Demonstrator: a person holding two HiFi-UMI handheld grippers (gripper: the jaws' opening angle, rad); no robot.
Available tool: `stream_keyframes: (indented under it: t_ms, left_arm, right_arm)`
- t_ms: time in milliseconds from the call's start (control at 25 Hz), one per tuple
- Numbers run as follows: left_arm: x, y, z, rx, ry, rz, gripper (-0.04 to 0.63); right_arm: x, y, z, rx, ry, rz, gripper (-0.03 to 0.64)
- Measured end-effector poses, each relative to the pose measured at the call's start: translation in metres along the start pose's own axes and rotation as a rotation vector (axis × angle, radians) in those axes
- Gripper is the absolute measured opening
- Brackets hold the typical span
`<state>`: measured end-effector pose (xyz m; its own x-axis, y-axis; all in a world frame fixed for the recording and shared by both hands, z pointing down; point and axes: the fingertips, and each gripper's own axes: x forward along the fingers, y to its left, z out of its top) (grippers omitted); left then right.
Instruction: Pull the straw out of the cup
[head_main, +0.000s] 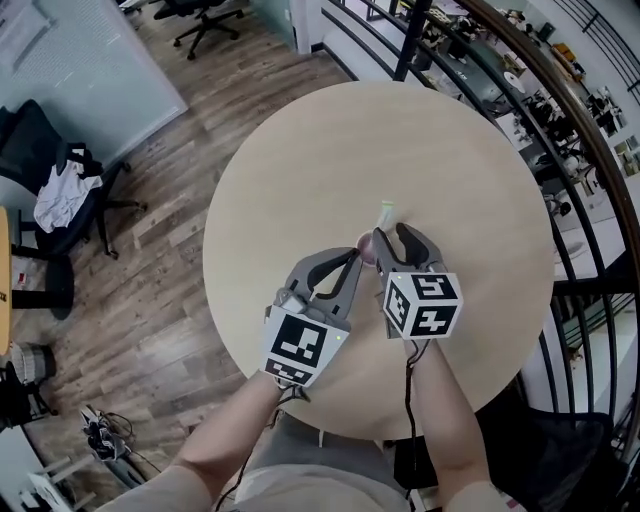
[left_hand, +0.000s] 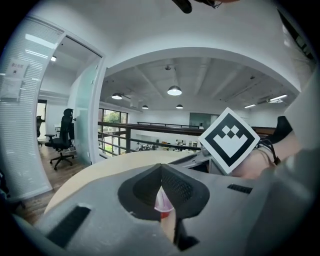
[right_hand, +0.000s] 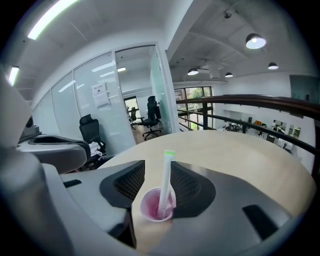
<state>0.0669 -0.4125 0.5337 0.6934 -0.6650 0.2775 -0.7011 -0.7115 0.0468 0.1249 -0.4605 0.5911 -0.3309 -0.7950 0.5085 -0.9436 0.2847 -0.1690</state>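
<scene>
A small pink cup (head_main: 366, 246) stands on the round wooden table (head_main: 300, 170) with a pale, green-tipped straw (head_main: 386, 212) upright in it. My right gripper (head_main: 390, 233) is open. In the right gripper view the cup (right_hand: 157, 204) and straw (right_hand: 165, 181) sit in the gap between the pads of the right gripper (right_hand: 157, 167), and neither pad presses on them. My left gripper (head_main: 354, 260) has its tips together just left of the cup. In the left gripper view a sliver of the cup (left_hand: 164, 203) shows below the left gripper's (left_hand: 161, 166) tips.
A dark railing (head_main: 560, 150) curves round the table's far and right side. On the wooden floor at left stands a black office chair (head_main: 60, 200) with a white cloth on it. The right gripper's marker cube (left_hand: 229, 140) is close by in the left gripper view.
</scene>
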Motion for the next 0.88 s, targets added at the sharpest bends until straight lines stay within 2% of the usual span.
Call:
stream_keyframes:
  t_ms: [320,440,560,880]
  left_arm:
    - [0.013,0.017,-0.027,-0.051,0.051,-0.005,0.014]
    - [0.012,0.017,-0.034,-0.06,0.072,-0.012,0.014]
    - [0.01,0.017,-0.04,-0.076,0.088,-0.014,0.012]
    - [-0.005,0.017,-0.028,-0.084,0.064,-0.005,0.012]
  right_arm:
    - [0.045,-0.01,-0.035,0.009,0.102,-0.023,0.164]
    - [0.048,-0.01,-0.033,0.022,0.087,-0.028,0.15]
    - [0.048,-0.015,-0.029,0.024,0.066,-0.062,0.071]
    - [0.016,-0.008,0.002,0.052,-0.046,-0.069,0.057]
